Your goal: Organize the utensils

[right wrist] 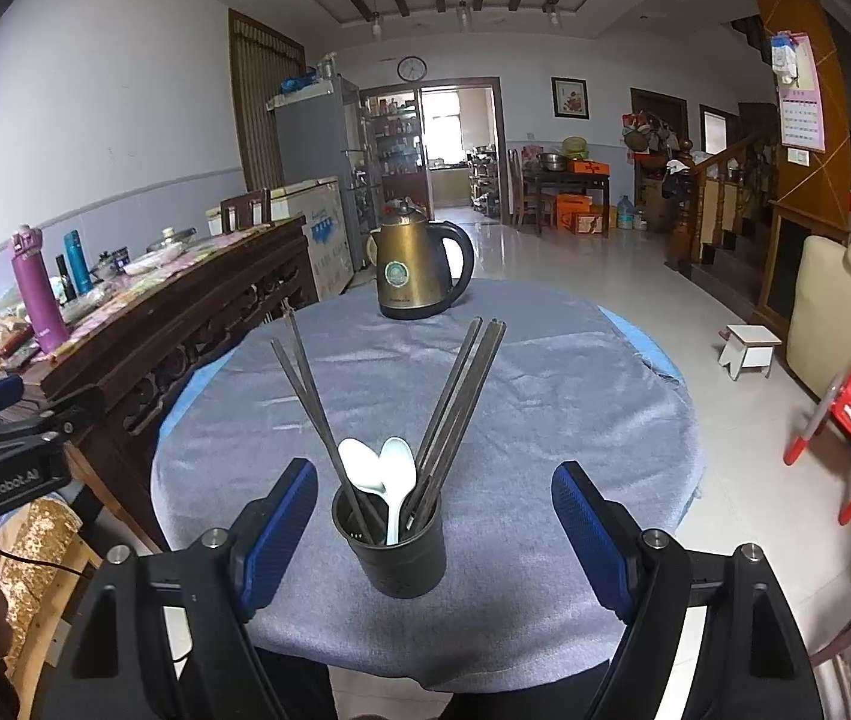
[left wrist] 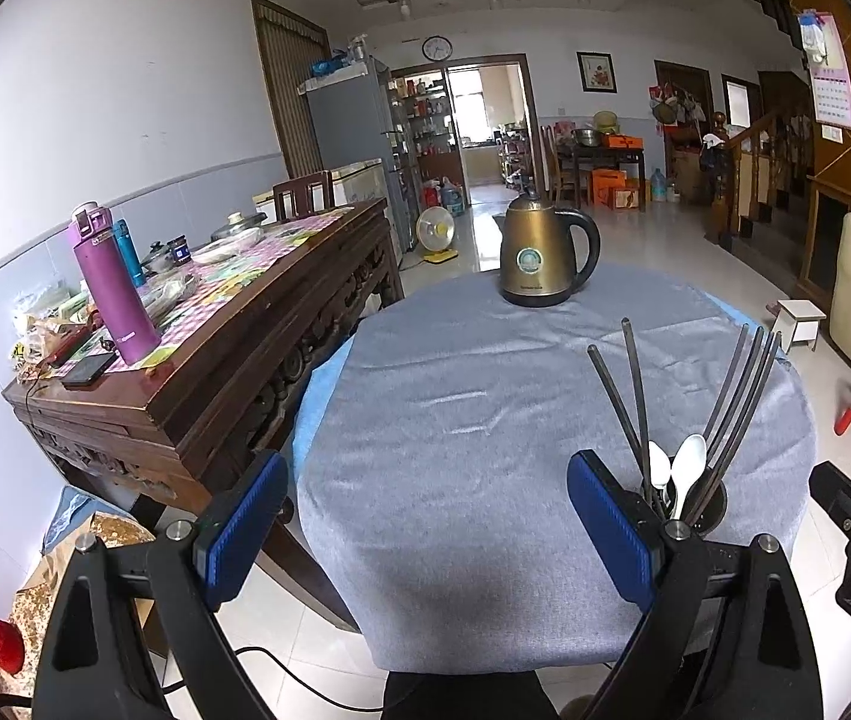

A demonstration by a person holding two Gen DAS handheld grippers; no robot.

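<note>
I judge the job nearly done: 2 white plastic spoons (right wrist: 392, 474) and the dark chopsticks (right wrist: 455, 396) already stand in the black cylindrical holder cup (right wrist: 395, 558) near my edge of the round grey-clothed table (right wrist: 545, 420). My left gripper (left wrist: 425, 534) and right gripper (right wrist: 434, 534) gape wide, holding nothing. Bare cloth runs to the bronze electric kettle (right wrist: 419, 270); the dark carved sideboard (left wrist: 233, 372) crowds my left.

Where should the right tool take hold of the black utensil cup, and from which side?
Grip the black utensil cup around its bare lower wall, coming in level from the near side. The right tool is open and already straddles it; chopsticks and white spoons fan out above, blocking the top.
</note>
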